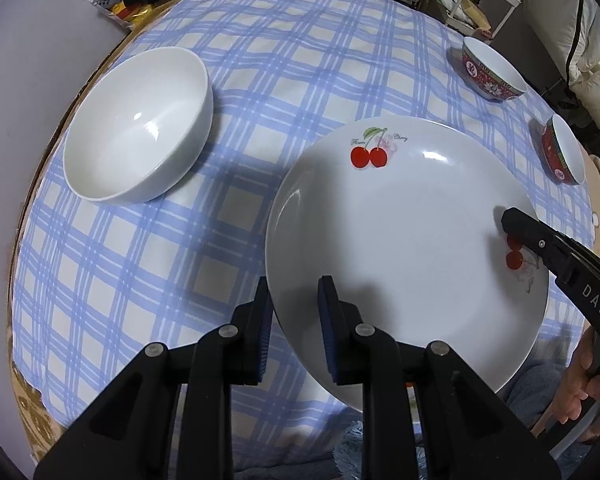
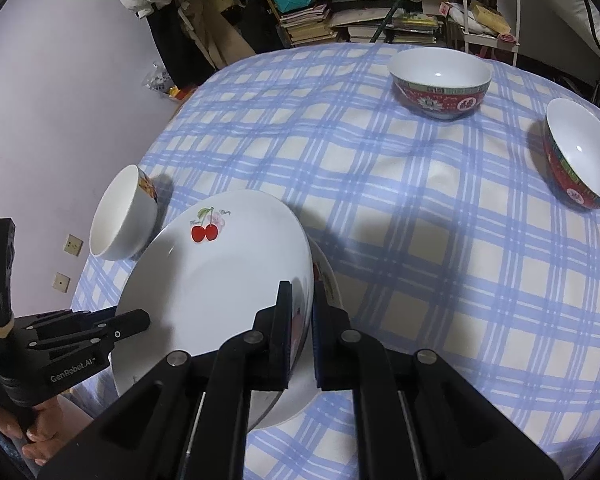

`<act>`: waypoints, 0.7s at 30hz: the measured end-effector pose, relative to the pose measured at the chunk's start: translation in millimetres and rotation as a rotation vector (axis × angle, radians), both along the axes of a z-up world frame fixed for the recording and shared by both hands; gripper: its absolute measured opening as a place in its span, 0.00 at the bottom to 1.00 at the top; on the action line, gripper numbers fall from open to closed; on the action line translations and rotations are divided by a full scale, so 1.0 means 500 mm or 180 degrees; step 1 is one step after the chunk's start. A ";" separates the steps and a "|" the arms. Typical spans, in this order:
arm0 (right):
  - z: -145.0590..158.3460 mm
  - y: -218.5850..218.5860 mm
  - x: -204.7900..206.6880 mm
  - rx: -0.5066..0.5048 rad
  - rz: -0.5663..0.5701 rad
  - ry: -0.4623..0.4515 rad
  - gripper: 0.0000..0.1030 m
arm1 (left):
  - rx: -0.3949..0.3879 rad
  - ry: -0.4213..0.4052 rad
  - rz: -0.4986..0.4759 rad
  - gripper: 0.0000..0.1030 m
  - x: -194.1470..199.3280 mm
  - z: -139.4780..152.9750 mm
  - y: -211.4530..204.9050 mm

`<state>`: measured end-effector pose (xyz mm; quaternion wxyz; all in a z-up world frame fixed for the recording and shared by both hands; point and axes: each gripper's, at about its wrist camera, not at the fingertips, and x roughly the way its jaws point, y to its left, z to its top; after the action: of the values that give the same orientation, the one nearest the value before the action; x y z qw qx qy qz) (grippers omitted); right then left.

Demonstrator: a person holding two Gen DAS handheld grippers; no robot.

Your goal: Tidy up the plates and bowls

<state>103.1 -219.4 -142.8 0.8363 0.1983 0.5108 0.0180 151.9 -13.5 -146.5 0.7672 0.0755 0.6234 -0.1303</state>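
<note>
A white plate with red cherries [image 1: 408, 232] is held tilted above the checked table. My left gripper [image 1: 296, 320] straddles its left rim, jaws close around it. My right gripper [image 2: 302, 320] is shut on the plate's [image 2: 220, 280] right rim; its finger shows in the left wrist view [image 1: 540, 240]. A second plate's rim [image 2: 328, 280] peeks from under the held one. A plain white bowl [image 1: 140, 124] stands at the left, also in the right wrist view [image 2: 120, 216]. Two red patterned bowls [image 2: 440, 80] [image 2: 580, 156] stand at the far right.
The table has a blue-and-white checked cloth [image 2: 420, 240]. Cluttered shelves with books [image 2: 360, 12] and a white metal rack [image 2: 488, 8] stand behind the table. A lilac wall [image 2: 60, 80] is on the left.
</note>
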 end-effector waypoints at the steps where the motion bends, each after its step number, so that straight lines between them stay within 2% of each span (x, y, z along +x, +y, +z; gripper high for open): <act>1: -0.002 0.001 0.000 0.0001 -0.0001 0.0014 0.10 | -0.0013 0.0003 0.0008 0.21 0.001 0.001 0.002; 5: -0.003 0.001 -0.002 0.0002 -0.0003 0.0017 0.10 | -0.0055 0.0014 0.0026 0.21 0.003 0.000 0.005; 21: -0.029 0.009 -0.001 -0.0205 0.0019 0.0160 0.10 | 0.0126 0.0105 -0.0105 0.21 -0.003 -0.026 -0.011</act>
<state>102.4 -214.9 -157.4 0.8291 0.1701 0.5326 -0.0010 150.4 -18.8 -159.7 0.7529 0.0988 0.6371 -0.1318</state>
